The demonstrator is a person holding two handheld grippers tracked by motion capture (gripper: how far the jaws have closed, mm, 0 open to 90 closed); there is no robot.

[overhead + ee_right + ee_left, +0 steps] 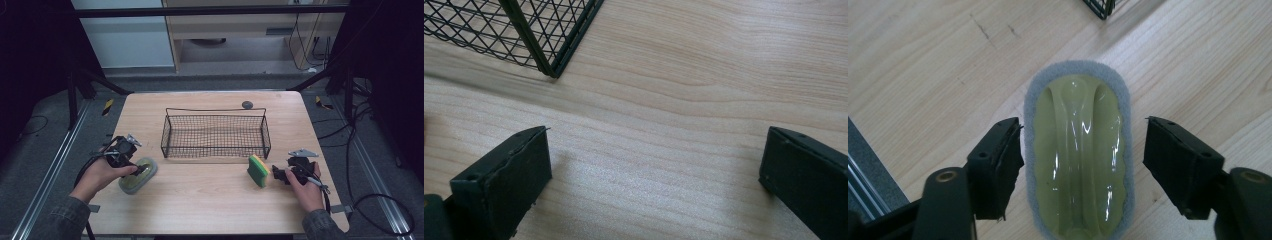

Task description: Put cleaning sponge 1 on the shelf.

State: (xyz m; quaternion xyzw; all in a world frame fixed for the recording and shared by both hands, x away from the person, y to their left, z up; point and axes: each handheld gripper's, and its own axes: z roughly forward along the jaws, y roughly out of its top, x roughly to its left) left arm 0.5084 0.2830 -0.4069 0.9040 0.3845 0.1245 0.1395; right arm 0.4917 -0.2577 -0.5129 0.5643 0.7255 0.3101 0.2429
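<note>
Your left gripper (1083,150) stands over the scrubber (1079,155) with its jaws about half spread, one on each long side of it. The left jaw sits right at the scrubber's grey edge, while a slim strip of table shows between the right jaw and the other edge, so the pads do not yet press on it and nothing is held.

The scrubber is an oval pad: a grey, fuzzy felt rim runs all around, and on top sits a glossy, pale olive-green plastic shell with a raised ridge down its length that catches the light. It lies flat on the wooden table (210,200), near its left front part, well in front of and to the left of the wire basket (216,135). In the high view your left hand (102,175) covers its near end.

Your right gripper (656,170) has its jaws spread wide over bare wood, with nothing between them, a corner of the basket beyond. In the high view it rests just to the right of a green and yellow sponge (258,170), which stands on edge near the basket's front right corner.
</note>
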